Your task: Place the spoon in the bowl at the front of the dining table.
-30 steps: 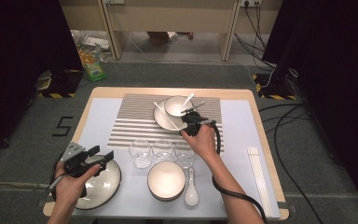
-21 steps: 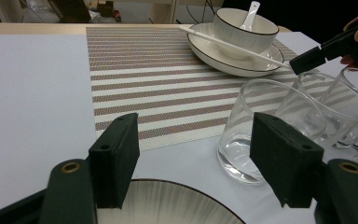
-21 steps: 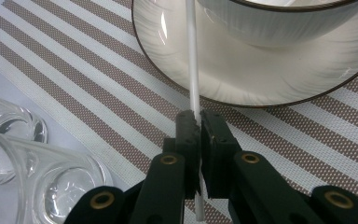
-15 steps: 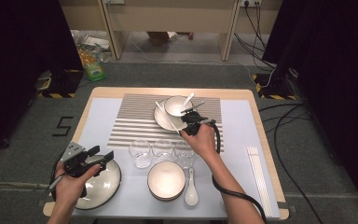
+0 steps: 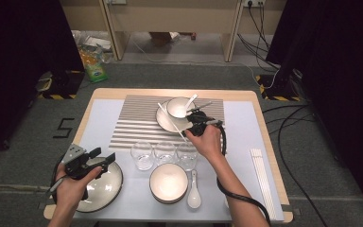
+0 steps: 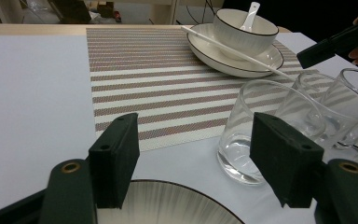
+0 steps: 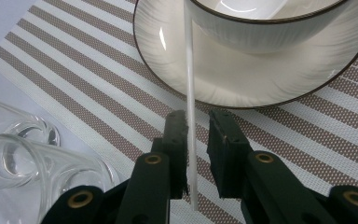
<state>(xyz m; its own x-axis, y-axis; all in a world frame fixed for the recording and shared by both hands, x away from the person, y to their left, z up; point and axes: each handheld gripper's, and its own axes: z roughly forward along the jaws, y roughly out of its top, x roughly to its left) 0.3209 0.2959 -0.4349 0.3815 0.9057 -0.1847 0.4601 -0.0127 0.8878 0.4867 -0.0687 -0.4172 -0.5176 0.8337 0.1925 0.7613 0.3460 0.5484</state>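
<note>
In the right gripper view, the top edge cuts off the bowl (image 7: 270, 28), so its inside is mostly not seen, and the plate (image 7: 242, 79) under it runs out at the upper right. The white chopstick (image 7: 189, 93) passes between the jaws of the right tool (image 7: 198, 140); whether it touches a pad is not clear. The glasses (image 7: 23, 163) at the left are blurred and cut by the edge. In the left gripper view, the bottom edge cuts the large plate (image 6: 168, 205), and the right edge cuts the far glass (image 6: 354, 112). In the high view, the left hand (image 5: 71, 182) hides part of that plate.
</note>
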